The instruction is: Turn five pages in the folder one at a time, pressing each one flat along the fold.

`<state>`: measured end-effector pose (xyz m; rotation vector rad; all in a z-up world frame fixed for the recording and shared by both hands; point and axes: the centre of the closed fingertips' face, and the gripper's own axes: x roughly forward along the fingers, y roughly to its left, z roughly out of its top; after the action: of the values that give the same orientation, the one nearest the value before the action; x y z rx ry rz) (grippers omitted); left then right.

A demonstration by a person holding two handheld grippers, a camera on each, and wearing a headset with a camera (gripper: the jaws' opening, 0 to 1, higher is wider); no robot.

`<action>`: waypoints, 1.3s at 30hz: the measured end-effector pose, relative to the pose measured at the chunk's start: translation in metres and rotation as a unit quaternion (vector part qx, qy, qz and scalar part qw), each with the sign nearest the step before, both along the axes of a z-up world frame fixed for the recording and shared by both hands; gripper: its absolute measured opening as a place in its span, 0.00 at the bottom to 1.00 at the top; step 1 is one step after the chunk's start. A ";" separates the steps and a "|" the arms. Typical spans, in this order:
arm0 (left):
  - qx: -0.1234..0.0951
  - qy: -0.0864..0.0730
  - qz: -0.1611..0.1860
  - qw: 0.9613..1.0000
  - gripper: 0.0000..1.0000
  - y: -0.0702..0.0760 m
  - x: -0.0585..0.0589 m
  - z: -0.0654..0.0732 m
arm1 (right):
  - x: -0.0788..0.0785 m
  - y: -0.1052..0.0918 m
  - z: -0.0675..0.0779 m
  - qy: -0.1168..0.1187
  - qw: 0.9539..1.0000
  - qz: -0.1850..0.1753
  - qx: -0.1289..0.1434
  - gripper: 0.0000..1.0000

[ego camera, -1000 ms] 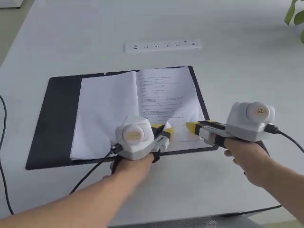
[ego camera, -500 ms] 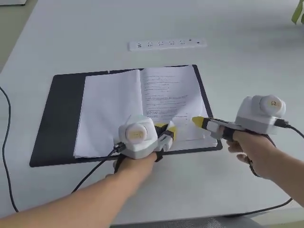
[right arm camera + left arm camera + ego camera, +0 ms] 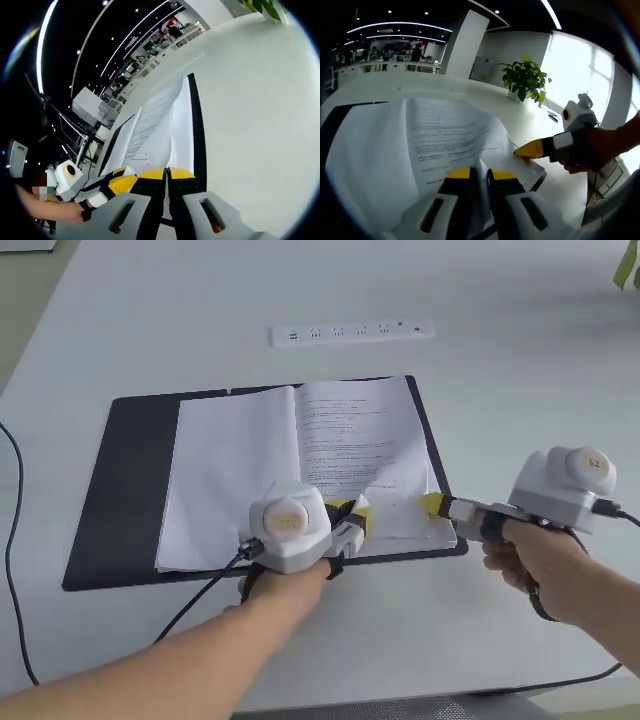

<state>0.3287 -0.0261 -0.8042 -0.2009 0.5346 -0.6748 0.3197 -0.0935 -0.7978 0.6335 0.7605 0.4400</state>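
A black folder [image 3: 130,490] lies open on the white table, a blank page [image 3: 230,470] on its left and a printed page [image 3: 350,430] on its right. My left gripper [image 3: 352,512] rests at the bottom edge of the printed page, with the jaws [image 3: 481,174] shut on that edge, which curls up a little. My right gripper [image 3: 432,504] hangs shut at the right edge of the page stack [image 3: 180,130], low over the folder's corner. Its yellow tip [image 3: 522,149] touches or nearly touches the paper edge.
A white power strip [image 3: 350,333] lies beyond the folder. A black cable [image 3: 12,540] runs along the table's left side, and another trails from the left gripper. A potted plant [image 3: 525,80] stands far off to the right. The table's front edge is close below my hands.
My right gripper has drawn to the right, from over the printed page to its outer edge. The left gripper has stayed on the page's bottom edge.
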 end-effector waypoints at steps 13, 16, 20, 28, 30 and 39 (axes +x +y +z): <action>-0.026 0.002 -0.011 1.000 0.20 0.000 -0.009 0.018 | -0.007 -0.012 0.028 -0.028 0.997 -0.030 0.060 0.00; -0.040 -0.008 -0.010 0.999 0.24 0.001 -0.010 0.032 | -0.007 -0.012 0.038 -0.032 0.996 -0.033 0.082 0.00; -0.052 -0.015 -0.008 0.999 0.29 0.007 -0.010 0.047 | -0.009 -0.002 0.056 -0.050 0.993 -0.016 0.106 0.00; -0.051 -0.042 -0.007 0.998 0.34 0.038 -0.019 0.078 | -0.010 0.025 0.091 -0.087 0.985 0.022 0.145 0.00; -0.048 -0.050 -0.006 0.998 0.34 0.049 -0.022 0.087 | -0.011 0.033 0.101 -0.096 0.982 0.032 0.158 0.00; -0.028 -0.069 0.019 0.997 0.36 0.108 -0.035 0.107 | -0.014 0.076 0.135 -0.124 0.967 0.076 0.208 0.00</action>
<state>0.2937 0.0820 -0.6976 -0.2159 0.3793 -0.6623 0.3054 -0.0170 -0.6624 0.8935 0.4792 0.8178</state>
